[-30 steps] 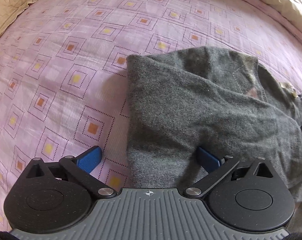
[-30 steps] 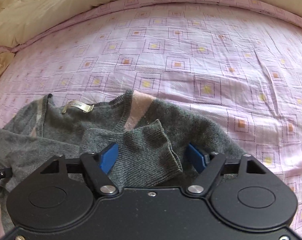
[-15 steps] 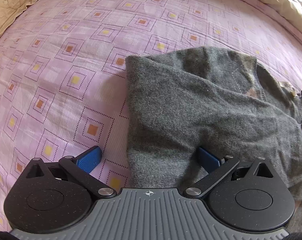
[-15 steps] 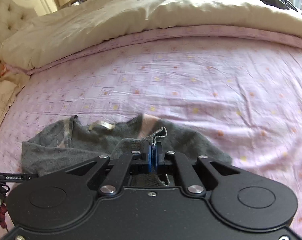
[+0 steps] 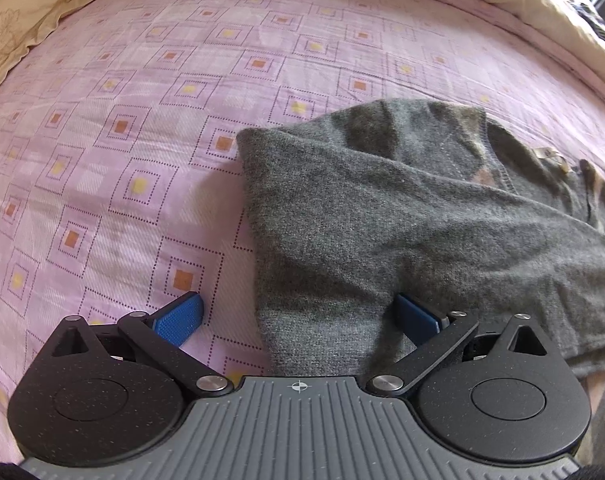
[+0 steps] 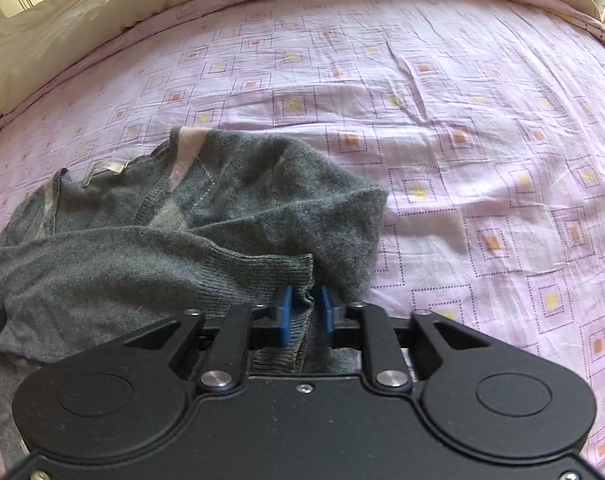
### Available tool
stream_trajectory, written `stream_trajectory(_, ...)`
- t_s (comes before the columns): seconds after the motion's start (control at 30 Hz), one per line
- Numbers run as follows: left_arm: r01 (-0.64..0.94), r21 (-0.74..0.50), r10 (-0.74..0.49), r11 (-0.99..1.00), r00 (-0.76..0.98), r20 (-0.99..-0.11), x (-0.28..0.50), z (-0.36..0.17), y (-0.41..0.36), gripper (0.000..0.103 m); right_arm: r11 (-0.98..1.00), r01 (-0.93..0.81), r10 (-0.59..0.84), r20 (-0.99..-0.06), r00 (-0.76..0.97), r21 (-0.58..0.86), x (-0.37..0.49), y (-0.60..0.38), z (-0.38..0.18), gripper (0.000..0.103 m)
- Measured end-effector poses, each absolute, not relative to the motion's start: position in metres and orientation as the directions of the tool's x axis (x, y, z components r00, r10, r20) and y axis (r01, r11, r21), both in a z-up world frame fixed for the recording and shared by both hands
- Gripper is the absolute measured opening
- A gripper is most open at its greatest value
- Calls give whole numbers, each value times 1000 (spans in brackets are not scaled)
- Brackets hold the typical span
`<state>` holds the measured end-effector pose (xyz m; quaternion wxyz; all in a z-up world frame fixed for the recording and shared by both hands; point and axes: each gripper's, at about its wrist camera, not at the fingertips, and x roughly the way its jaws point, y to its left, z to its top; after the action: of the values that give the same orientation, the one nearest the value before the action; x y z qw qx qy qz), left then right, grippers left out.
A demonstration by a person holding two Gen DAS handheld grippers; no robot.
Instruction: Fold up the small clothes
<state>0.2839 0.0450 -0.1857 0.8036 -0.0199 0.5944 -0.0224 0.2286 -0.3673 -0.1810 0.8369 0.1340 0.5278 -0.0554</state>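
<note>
My right gripper point(image 6: 305, 307) pinches the ribbed cuff point(image 6: 278, 276) of the grey sweater point(image 6: 206, 216), blue pads nearly together with knit between them. The sweater lies rumpled on the pink patterned bedsheet point(image 6: 462, 120) — its collar on the far side from me. My left gripper point(image 5: 298, 316) gapes wide over the sweater's edge, gripping nothing.

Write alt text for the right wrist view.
The right claw is shut on the ribbed cuff of a grey sweater, whose sleeve lies folded across its body. The sweater rests on a pink bedsheet with square prints.
</note>
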Motion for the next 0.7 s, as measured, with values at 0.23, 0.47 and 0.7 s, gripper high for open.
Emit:
stream_trajectory(0.23,93,-21,-52,995,348,-936,252,-160,46,102,962,206,64,-879,472,181,206,-366,-163,73)
stream_trajectory(0.47,128,-35,-76,991,330,-941,198,-143,47,102,966,159,115,-889,443,204,154,-352,-158,77)
stream_trajectory(0.7,161,-52,-95,986,272,-958,136,-140,46,102,962,132,172,-904,391,240,88,-336,-162,80)
